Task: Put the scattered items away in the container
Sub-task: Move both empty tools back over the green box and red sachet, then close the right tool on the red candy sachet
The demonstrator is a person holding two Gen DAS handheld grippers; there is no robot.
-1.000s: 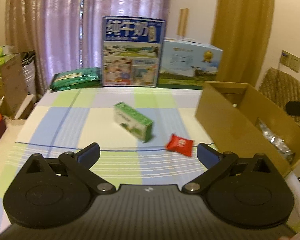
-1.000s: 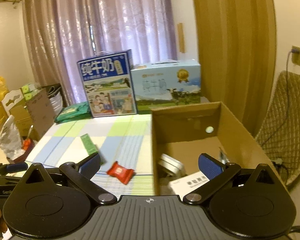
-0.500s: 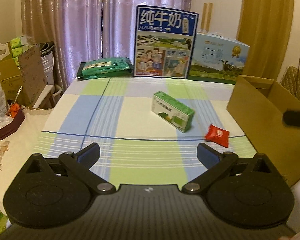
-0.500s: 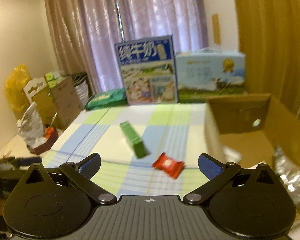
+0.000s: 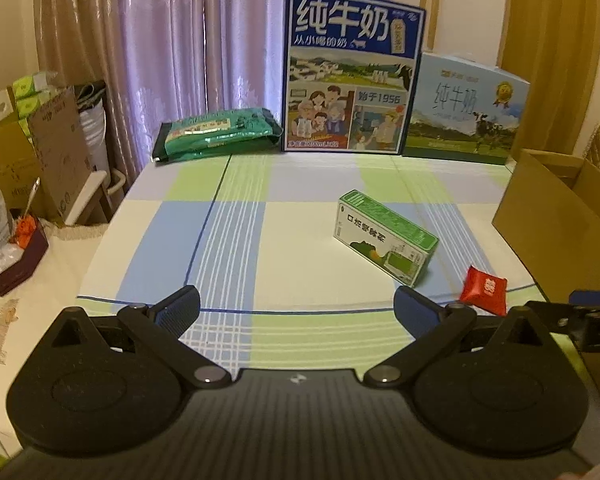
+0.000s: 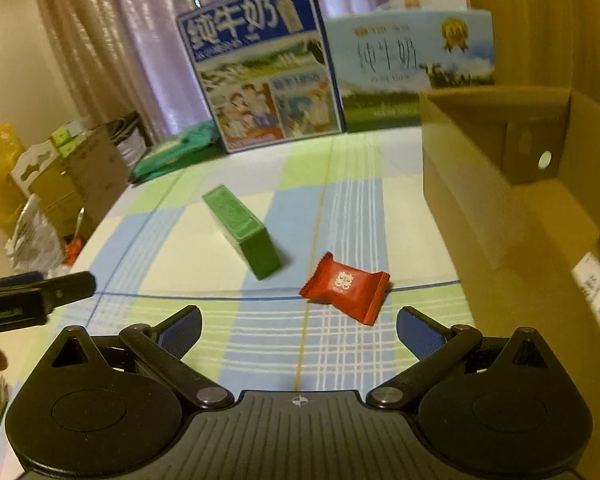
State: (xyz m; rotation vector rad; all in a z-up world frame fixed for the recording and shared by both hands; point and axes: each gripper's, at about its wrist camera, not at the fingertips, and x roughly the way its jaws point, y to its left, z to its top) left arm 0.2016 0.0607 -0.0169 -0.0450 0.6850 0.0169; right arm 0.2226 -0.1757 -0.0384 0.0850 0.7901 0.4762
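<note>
A green box [image 5: 386,236] [image 6: 242,236] lies on the checked tablecloth near the table's middle. Just right of it lies a red candy packet [image 5: 484,290] [image 6: 346,288]. The brown cardboard box [image 5: 560,224] [image 6: 496,184] stands open at the right, with a white-labelled item [image 6: 594,284] inside. My left gripper [image 5: 296,306] is open and empty, near the table's front edge. Also open and empty, my right gripper [image 6: 298,326] sits just short of the red packet, which lies slightly right of its midline. Each gripper shows at the edge of the other's view.
Two milk cartons, a dark blue one [image 5: 350,76] [image 6: 260,68] and a pale blue one [image 5: 466,108] [image 6: 412,56], stand along the table's far edge. A green flat pack [image 5: 216,132] lies beside them. Boxes and bags [image 5: 24,160] crowd the floor at the left.
My left gripper swung left and back, so the cardboard box slid to its right edge. My right gripper swung left and dropped toward the red packet, now closer.
</note>
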